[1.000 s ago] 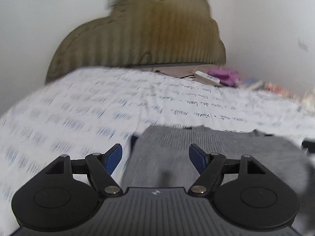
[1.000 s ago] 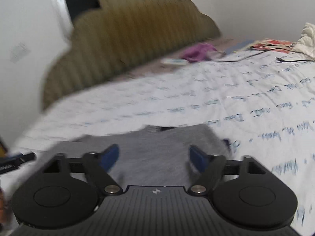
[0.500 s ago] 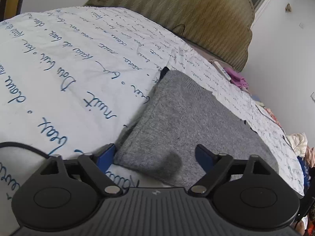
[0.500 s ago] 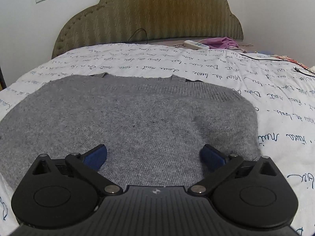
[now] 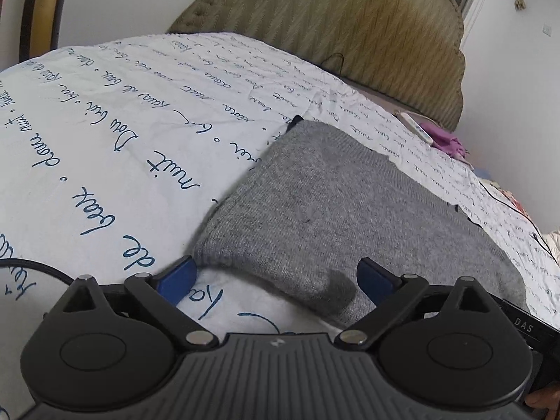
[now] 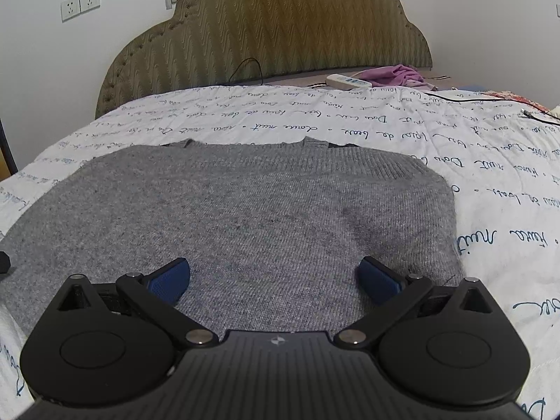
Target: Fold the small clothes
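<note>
A grey knitted sweater [image 6: 262, 203] lies flat on the bed, its neckline toward the headboard. My right gripper [image 6: 274, 274] hovers low over the sweater's near edge, jaws open wide, with knit beneath them and nothing pinched. In the left wrist view the sweater [image 5: 332, 210] runs off to the right. My left gripper [image 5: 276, 274] sits at its near left corner, and its jaws are opening. The corner lies between the blue pads without either pad pressing on it.
The bed wears a white sheet [image 5: 105, 133] printed with blue handwriting. An olive padded headboard [image 6: 273, 31] stands behind. A white power strip [image 6: 348, 80], purple cloth [image 6: 395, 73] and black cables [image 6: 490, 103] lie at the far right. A black cable [image 5: 31, 267] trails at the left.
Both grippers came down close to the sweater's near edge and their views went from blurred to steady. The left one rolled and shifted to the left corner. Both pairs of jaws widened.
</note>
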Demonstrator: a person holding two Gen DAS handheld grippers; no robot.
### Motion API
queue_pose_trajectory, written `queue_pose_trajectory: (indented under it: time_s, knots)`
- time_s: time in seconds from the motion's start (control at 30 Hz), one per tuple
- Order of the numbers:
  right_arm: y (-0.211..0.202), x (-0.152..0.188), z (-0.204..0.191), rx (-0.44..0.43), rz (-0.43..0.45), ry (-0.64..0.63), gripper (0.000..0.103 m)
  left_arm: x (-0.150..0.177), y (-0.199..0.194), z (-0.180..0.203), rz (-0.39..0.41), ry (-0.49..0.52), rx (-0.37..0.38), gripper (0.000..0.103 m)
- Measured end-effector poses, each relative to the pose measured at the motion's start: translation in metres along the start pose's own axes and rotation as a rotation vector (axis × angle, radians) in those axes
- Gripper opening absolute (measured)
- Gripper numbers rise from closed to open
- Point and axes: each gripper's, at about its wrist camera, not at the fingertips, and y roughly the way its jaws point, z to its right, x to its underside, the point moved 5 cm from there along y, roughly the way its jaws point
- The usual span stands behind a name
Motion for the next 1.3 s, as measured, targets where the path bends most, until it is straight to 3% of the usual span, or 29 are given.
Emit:
queue_pose_trajectory:
  time_s: [0.13,0.23,0.4,0.5,0.53,0.57,0.6,0.63,0.7,0.8,0.93,1.0,1.17,1.3]
  knots:
    - [-0.001,0.0,0.001,-0.009,0.005,0.012,0.101,0.0,-0.004,0.001,-0.018,-0.068,-0.013,0.099]
    - [-0.002,0.0,0.001,-0.013,0.008,0.018,0.101,0.002,-0.011,-0.004,-0.023,-0.177,0.05,0.099]
    - [-0.003,0.0,0.002,-0.02,0.011,0.026,0.101,-0.014,0.0,-0.037,-0.043,-0.497,0.191,0.098]
    - [-0.003,0.0,0.002,-0.018,0.011,0.025,0.101,-0.028,0.012,-0.05,-0.042,-0.611,0.228,0.097]
    - [-0.003,0.0,0.001,-0.016,0.011,0.024,0.101,-0.032,0.014,-0.052,-0.037,-0.63,0.24,0.093]
    - [-0.003,0.0,0.001,-0.016,0.011,0.024,0.101,-0.036,0.015,-0.052,-0.03,-0.634,0.244,0.069]
    - [-0.003,0.0,0.001,-0.016,0.011,0.024,0.101,-0.038,0.017,-0.05,-0.029,-0.615,0.246,0.028]
    - [-0.003,0.0,0.001,-0.016,0.011,0.024,0.101,-0.039,0.021,-0.048,-0.043,-0.583,0.239,0.017]
    - [-0.003,0.0,0.001,-0.017,0.011,0.024,0.101,-0.034,0.029,-0.042,-0.088,-0.521,0.191,0.015]
    - [-0.003,0.0,0.001,-0.018,0.011,0.026,0.101,-0.018,0.037,-0.04,-0.12,-0.5,0.201,0.018]
    - [-0.002,0.0,0.0,-0.014,0.009,0.022,0.101,-0.016,0.034,-0.039,-0.067,-0.445,0.21,0.017]
    - [-0.001,0.0,0.0,-0.012,0.008,0.018,0.101,-0.019,0.03,-0.034,-0.028,-0.366,0.17,0.006]
    - [0.0,0.0,-0.001,-0.003,0.002,0.007,0.101,-0.018,0.012,0.006,0.099,-0.011,0.123,0.005]
    - [0.003,-0.003,-0.003,0.014,-0.02,-0.012,0.101,-0.002,0.017,0.005,0.096,0.026,0.1,0.005]
